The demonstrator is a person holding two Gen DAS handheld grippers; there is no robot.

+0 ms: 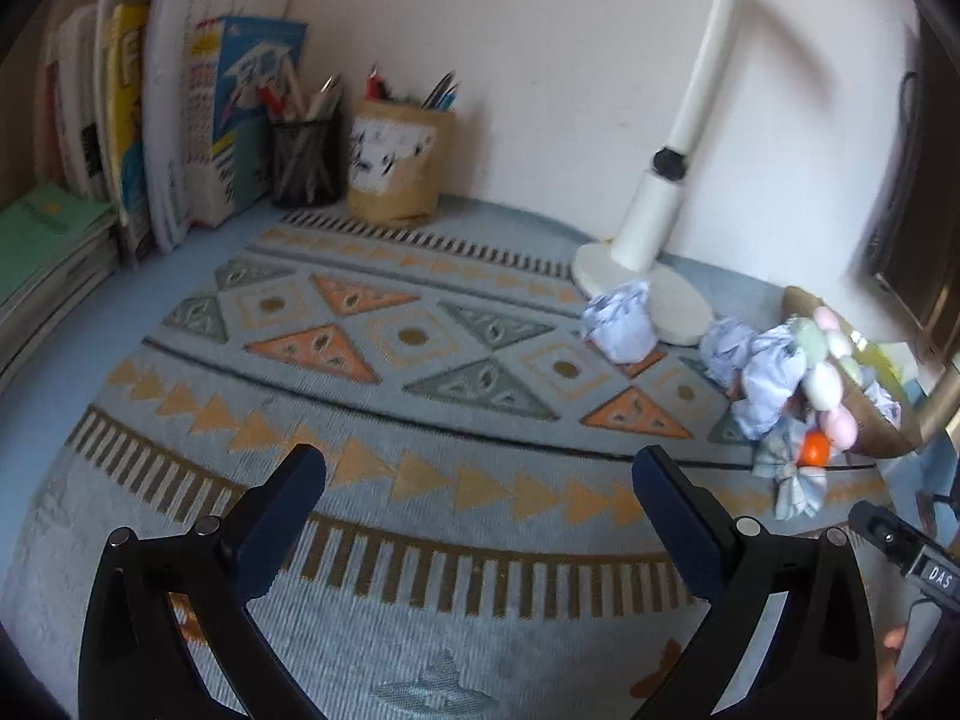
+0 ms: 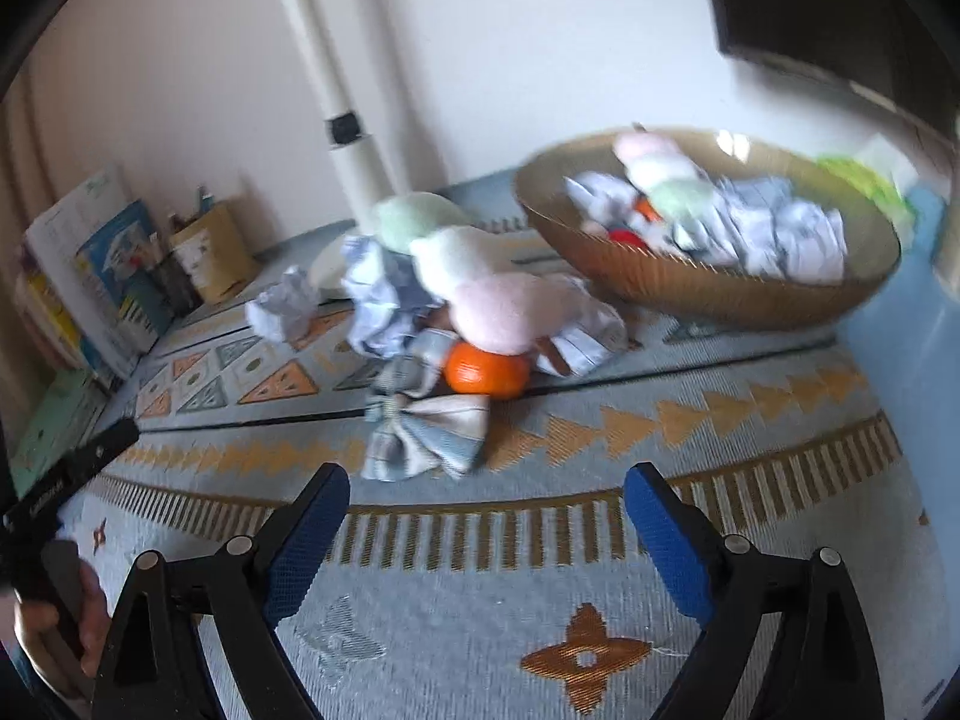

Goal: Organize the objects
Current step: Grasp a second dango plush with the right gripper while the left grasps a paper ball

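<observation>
A brown ribbed bowl point(image 2: 708, 288) tilts on the patterned mat at the right, holding crumpled paper, a pastel plush piece and small red and orange items. Spilled beside it lie a pastel plush toy point(image 2: 480, 276), an orange point(image 2: 487, 372), a checked cloth bow point(image 2: 426, 432) and crumpled paper balls point(image 2: 282, 306). The same pile shows in the left wrist view: bowl point(image 1: 870, 414), orange point(image 1: 815, 450), paper ball point(image 1: 621, 321). My left gripper point(image 1: 480, 480) is open and empty over the mat. My right gripper point(image 2: 486, 498) is open and empty just in front of the bow.
A white desk lamp point(image 1: 654, 216) stands behind the pile. A mesh pen cup point(image 1: 307, 162), a brown paper pen bag point(image 1: 396, 162) and upright books point(image 1: 198, 120) line the back left. Green notebooks point(image 1: 48, 234) lie at the left. A dark monitor point(image 2: 840, 18) sits at the upper right.
</observation>
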